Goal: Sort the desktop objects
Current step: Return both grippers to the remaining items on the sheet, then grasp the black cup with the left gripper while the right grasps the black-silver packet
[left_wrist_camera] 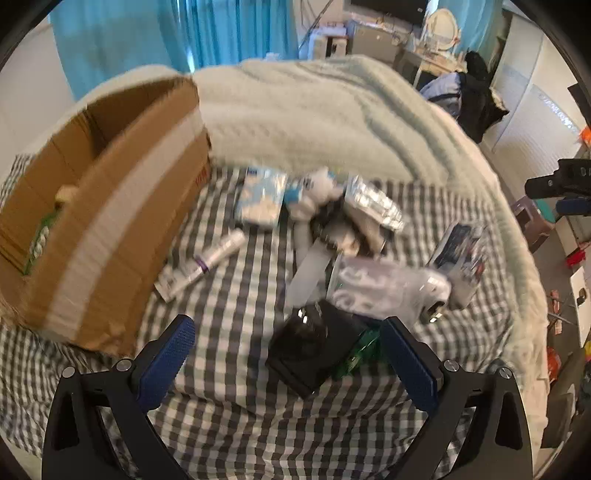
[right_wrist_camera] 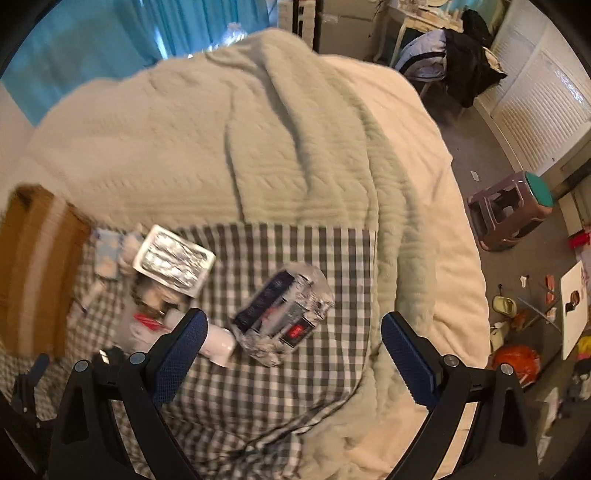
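Observation:
A pile of small objects lies on a checked cloth (left_wrist_camera: 236, 306). My left gripper (left_wrist_camera: 288, 354) hangs open just above a black box (left_wrist_camera: 314, 343), which sits between its blue pads. Behind the box lie a clear pouch with white swirls (left_wrist_camera: 388, 284), a foil blister pack (left_wrist_camera: 373, 201), a tissue pack (left_wrist_camera: 262, 195) and a white tube (left_wrist_camera: 207, 262). An open cardboard box (left_wrist_camera: 99, 210) stands at the left. My right gripper (right_wrist_camera: 293, 343) is open over the cloth, close to a crinkled dark-blue packet (right_wrist_camera: 284, 314). The foil blister pack (right_wrist_camera: 173, 260) lies further left.
A pale knitted blanket (right_wrist_camera: 258, 129) covers the bed behind and right of the cloth. A purple stool with a teal top (right_wrist_camera: 513, 210) stands on the cluttered floor at the right. Blue curtains (left_wrist_camera: 147, 33) hang at the back. The cardboard box holds a green-striped item (left_wrist_camera: 40, 236).

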Action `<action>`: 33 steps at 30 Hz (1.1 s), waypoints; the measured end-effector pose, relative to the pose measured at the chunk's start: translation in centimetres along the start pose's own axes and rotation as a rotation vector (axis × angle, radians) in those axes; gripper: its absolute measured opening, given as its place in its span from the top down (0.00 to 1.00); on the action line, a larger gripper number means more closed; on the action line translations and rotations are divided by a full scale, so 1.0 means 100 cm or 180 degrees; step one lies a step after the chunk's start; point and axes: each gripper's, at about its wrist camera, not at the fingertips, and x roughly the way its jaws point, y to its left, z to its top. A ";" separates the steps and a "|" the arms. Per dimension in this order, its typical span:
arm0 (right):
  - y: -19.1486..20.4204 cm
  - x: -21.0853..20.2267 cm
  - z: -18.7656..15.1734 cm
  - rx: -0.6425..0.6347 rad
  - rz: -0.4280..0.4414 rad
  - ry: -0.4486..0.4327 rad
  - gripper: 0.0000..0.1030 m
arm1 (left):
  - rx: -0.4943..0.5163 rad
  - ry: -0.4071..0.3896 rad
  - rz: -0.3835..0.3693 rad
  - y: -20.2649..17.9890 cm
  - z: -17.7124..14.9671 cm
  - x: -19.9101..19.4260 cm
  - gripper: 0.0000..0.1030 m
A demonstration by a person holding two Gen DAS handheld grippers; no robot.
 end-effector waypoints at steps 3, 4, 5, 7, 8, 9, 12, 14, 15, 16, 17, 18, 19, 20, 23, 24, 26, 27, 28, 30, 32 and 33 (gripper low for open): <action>-0.002 0.020 -0.003 0.0074 0.0095 0.0154 0.07 | -0.0063 0.0083 0.0054 0.005 -0.008 0.016 0.00; -0.002 0.028 -0.003 0.0099 0.0141 0.0208 0.07 | -0.0112 0.0113 0.0053 0.007 -0.011 0.021 0.00; -0.002 0.033 -0.004 0.0121 0.0177 0.0235 0.07 | -0.0184 0.0130 0.0024 0.011 -0.013 0.025 0.00; -0.003 0.045 -0.005 0.0186 0.0250 0.0311 0.07 | -0.0320 0.0168 -0.0030 0.017 -0.017 0.032 0.00; -0.003 0.052 -0.006 0.0231 0.0284 0.0369 0.07 | -0.0389 0.0192 -0.0071 0.020 -0.018 0.035 0.00; -0.002 0.058 -0.006 0.0273 0.0313 0.0413 0.07 | -0.0428 0.0198 -0.0111 0.022 -0.019 0.037 0.00; 0.000 0.076 -0.007 0.0351 0.0366 0.0562 0.07 | -0.0479 0.0191 -0.0190 0.021 -0.019 0.040 0.01; 0.002 0.089 -0.009 0.0383 0.0370 0.0652 0.07 | -0.0417 0.0170 -0.0197 0.017 -0.017 0.041 0.01; 0.003 0.095 -0.010 0.0413 0.0402 0.0701 0.07 | -0.0371 0.0156 -0.0191 0.014 -0.016 0.040 0.01; 0.003 0.102 -0.011 0.0443 0.0434 0.0752 0.07 | -0.0319 0.0137 -0.0194 0.010 -0.015 0.040 0.02; 0.004 0.110 -0.012 0.0481 0.0463 0.0808 0.07 | -0.0272 0.0143 -0.0215 0.007 -0.014 0.041 0.02; 0.004 0.113 -0.013 0.0497 0.0477 0.0835 0.07 | -0.0217 0.0157 -0.0242 0.003 -0.015 0.041 0.02; 0.005 0.117 -0.014 0.0509 0.0498 0.0869 0.07 | -0.0183 0.0155 -0.0259 0.001 -0.015 0.041 0.03; 0.006 0.122 -0.014 0.0516 0.0520 0.0898 0.07 | -0.0143 0.0145 -0.0276 -0.002 -0.016 0.041 0.03; 0.008 0.132 -0.014 0.0507 0.0525 0.0956 0.07 | 0.0008 0.0142 -0.0257 -0.011 -0.018 0.045 0.03; 0.008 0.135 -0.014 0.0521 0.0524 0.0973 0.07 | 0.0047 0.0169 -0.0238 -0.013 -0.017 0.049 0.06; 0.007 0.141 -0.015 0.0543 0.0537 0.1023 0.09 | 0.0064 0.0232 -0.0221 -0.013 -0.017 0.056 0.17; 0.007 0.144 -0.016 0.0539 0.0534 0.1056 0.11 | 0.0043 0.0273 -0.0225 -0.011 -0.017 0.060 0.24; 0.006 0.145 -0.017 0.0528 0.0529 0.1069 0.15 | -0.0025 0.0299 -0.0294 -0.007 -0.016 0.063 0.31; 0.007 0.149 -0.019 0.0470 0.0470 0.1106 0.30 | -0.0126 0.0315 -0.0353 -0.002 -0.015 0.064 0.43; 0.006 0.150 -0.021 0.0425 0.0463 0.1116 0.37 | -0.0162 0.0306 -0.0362 0.000 -0.011 0.063 0.47; 0.006 0.150 -0.022 0.0400 0.0460 0.1118 0.51 | -0.0160 0.0281 -0.0352 0.000 -0.010 0.062 0.48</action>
